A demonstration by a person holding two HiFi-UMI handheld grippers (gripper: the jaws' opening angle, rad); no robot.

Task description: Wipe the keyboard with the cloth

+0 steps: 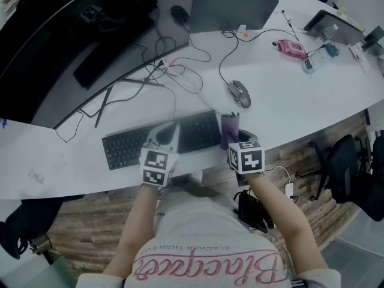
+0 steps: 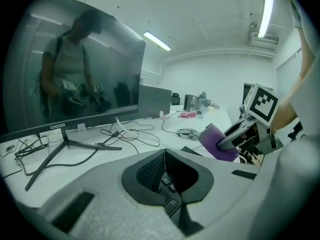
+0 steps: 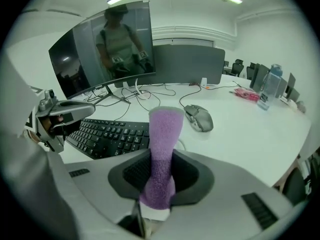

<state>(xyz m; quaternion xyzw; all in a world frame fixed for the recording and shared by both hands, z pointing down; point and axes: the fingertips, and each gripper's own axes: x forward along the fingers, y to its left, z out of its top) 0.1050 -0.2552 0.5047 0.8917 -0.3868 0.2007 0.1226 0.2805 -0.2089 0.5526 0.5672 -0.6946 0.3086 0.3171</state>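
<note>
Nearest the camera: the person's forearms over the desk (image 1: 312,110) edge, one gripper in each hand.

Left gripper (image 2: 164,153): jaws pressed together at the tips, nothing between them. Keys showed through the gap below the pads. In the head view it sat over the middle of the keyboard (image 1: 123,150), pointing away from the person. Couldn't tell if it touched the keys.

Right gripper (image 3: 161,170): jaws pinched a purple cloth (image 3: 164,136). The cloth was folded into a strip and stuck out well past the jaw tips. In the head view the cloth was just beside the keyboard's right end, near the front edge of the desk. Couldn't confirm contact with the keyboard or the desk.

The two grippers were side by side, near each other but apart.

The keyboard was black and lay along the front edge of the desk, roughly parallel to it.

Further back:
- A grey mouse (image 1: 240,93) sat right of the keyboard and behind it, well clear of the cloth.
- Loose cables (image 1: 180,71) ran between the keyboard and the screens.
- A big curved monitor (image 1: 78,47) stood back left on a thin-legged stand. It was dark and reflected the person.
- A second grey screen (image 1: 231,9) stood right of it, seen from the back.

Far right of the desk: a pink item (image 1: 291,48) and a bottle (image 3: 268,94).
</note>
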